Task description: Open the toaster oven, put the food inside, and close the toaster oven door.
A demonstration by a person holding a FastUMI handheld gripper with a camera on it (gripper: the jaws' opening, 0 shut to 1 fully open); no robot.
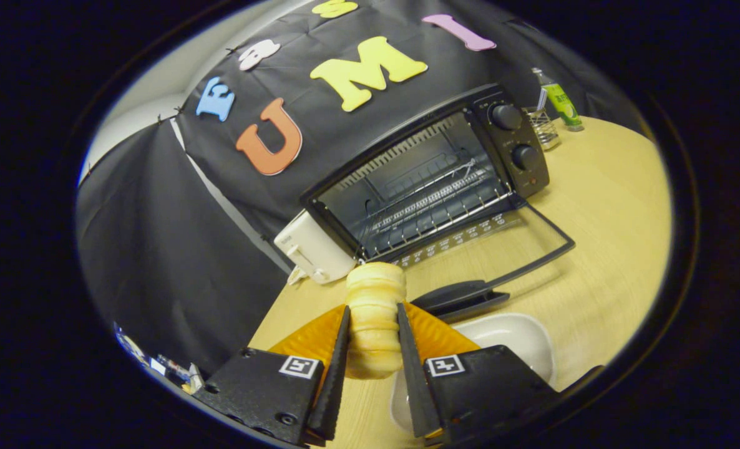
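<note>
Fingers [344,349] grip a ridged, pale bread roll [375,312] before the open black toaster oven [432,174].

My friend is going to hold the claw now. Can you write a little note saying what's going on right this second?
Claw: shut on the bread, both fingers pressing its sides, carried above the table.
Toaster oven: just beyond the bread, door folded down flat, wire rack bare.
White dish: on the table under the claw.
Done: door opened, bread picked up.
Left: slide the bread onto the rack, let go, pull back, then lift the door shut.
</note>
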